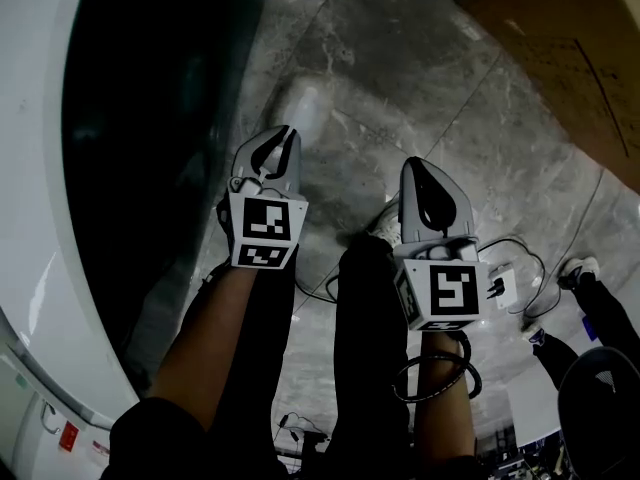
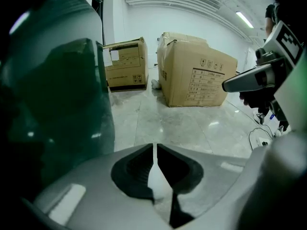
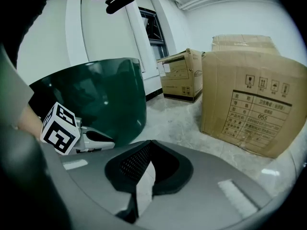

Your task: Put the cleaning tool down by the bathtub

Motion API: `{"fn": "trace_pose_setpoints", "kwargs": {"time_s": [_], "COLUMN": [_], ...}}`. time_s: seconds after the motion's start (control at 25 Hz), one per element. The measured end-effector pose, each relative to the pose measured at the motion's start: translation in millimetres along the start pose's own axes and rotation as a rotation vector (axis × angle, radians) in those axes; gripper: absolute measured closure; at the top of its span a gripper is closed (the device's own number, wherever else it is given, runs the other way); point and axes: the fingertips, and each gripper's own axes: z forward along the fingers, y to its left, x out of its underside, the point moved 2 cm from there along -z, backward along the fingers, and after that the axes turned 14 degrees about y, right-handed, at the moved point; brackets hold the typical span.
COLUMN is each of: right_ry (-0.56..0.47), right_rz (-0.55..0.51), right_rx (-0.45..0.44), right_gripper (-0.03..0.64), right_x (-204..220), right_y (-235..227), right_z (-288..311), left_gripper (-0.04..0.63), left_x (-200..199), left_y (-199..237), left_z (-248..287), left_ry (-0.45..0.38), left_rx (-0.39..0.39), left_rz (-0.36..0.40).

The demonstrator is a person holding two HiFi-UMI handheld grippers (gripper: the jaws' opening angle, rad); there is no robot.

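No cleaning tool shows in any view. The bathtub (image 1: pixel 150 118), white-rimmed with a dark green outer wall, fills the left of the head view. My left gripper (image 1: pixel 283 140) hangs over the marble floor just right of the tub wall, shut and holding nothing. About a hand's width to its right is my right gripper (image 1: pixel 420 168), also shut and empty. In the left gripper view the jaws of the left gripper (image 2: pixel 154 150) meet, with the tub wall (image 2: pixel 62 104) close on the left. In the right gripper view the right gripper (image 3: pixel 149 145) is shut too, facing the tub (image 3: pixel 96 99).
Two cardboard boxes (image 2: pixel 196 75) (image 2: pixel 125 63) stand on the floor beyond the tub. A white power strip (image 1: pixel 505 286) and cables lie right of my legs (image 1: pixel 370 348). Someone's shoe (image 1: pixel 580 268) is at the right edge. Brown cardboard (image 1: pixel 560 48) lies top right.
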Motion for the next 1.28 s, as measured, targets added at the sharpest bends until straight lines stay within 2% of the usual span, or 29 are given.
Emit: {"fn": "trace_pose_setpoints", "kwargs": {"time_s": [0.24,0.72,0.92,1.28], "right_ry": [-0.019,-0.117,-0.130,-0.215], "right_rz": [0.005,-0.029,-0.028,-0.056], "right_rx": [-0.006,0.014,0.019,0.003], "right_gripper": [0.594,0.594,0.594,0.595], "right_x": [-24,-95,-111,-149], "right_y": [16,27,38,59], "right_z": [-33,-102,-128,-172], "left_gripper": [0.595,0.595,0.595,0.595], "left_x": [-20,-76,-94,-123], "left_y": [-3,-6,-6,-4], "left_z": [-43,-127,-166,-227], "left_ry": [-0.019,-0.091,-0.132,-0.214], "left_rx": [-0.005,-0.011,-0.015,-0.047], "left_rz": [0.007,-0.019,-0.010,-0.019]}}
